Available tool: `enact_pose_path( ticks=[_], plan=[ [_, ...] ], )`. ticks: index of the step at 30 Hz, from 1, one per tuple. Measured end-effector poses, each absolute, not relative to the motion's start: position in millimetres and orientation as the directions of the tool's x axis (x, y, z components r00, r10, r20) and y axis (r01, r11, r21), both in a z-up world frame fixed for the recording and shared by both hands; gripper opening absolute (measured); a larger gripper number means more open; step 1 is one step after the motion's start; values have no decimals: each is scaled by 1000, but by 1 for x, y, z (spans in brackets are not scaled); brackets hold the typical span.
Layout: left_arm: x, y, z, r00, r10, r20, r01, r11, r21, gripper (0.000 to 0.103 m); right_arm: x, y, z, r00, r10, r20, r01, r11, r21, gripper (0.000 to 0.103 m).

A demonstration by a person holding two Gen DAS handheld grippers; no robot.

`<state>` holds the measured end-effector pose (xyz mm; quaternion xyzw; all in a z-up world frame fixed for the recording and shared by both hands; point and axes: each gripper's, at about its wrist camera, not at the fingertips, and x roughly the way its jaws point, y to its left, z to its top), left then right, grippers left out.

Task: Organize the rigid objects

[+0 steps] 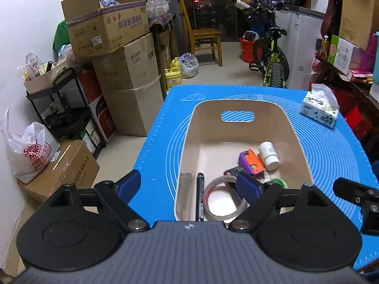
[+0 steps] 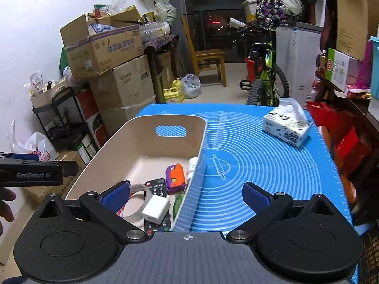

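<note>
A beige bin (image 1: pixel 246 108) (image 2: pixel 142 142) stands on the blue mat (image 1: pixel 331 153) (image 2: pixel 260 165). Inside lie a black marker (image 1: pixel 200 196), a clear tape roll (image 1: pixel 222 201) (image 2: pixel 139 201), a purple-orange toy (image 1: pixel 251 163) (image 2: pixel 175 177), a white bottle (image 1: pixel 268 155) (image 2: pixel 193 164), a black remote (image 2: pixel 157 185) and a white charger cube (image 2: pixel 156 209). My left gripper (image 1: pixel 188 185) is open and empty, over the bin's near left wall. My right gripper (image 2: pixel 186 196) is open and empty, straddling the bin's right wall.
A tissue pack (image 1: pixel 319 108) (image 2: pixel 287 125) sits at the mat's far right. Stacked cardboard boxes (image 1: pixel 118 54) and a black rack (image 1: pixel 64 108) stand to the left. A bicycle (image 1: pixel 272 56) and a wooden chair (image 1: pixel 203 40) stand beyond the table.
</note>
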<state>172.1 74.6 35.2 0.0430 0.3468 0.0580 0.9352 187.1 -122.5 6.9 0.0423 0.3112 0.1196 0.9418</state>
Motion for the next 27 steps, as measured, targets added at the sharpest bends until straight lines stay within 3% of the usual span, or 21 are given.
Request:
enact_pose_path(
  ticks=[27],
  plan=[
    [55, 23, 53, 795, 104, -598, -43, 992, 115, 88, 54, -173, 35, 821, 225, -524, -186, 974, 127, 101]
  ],
)
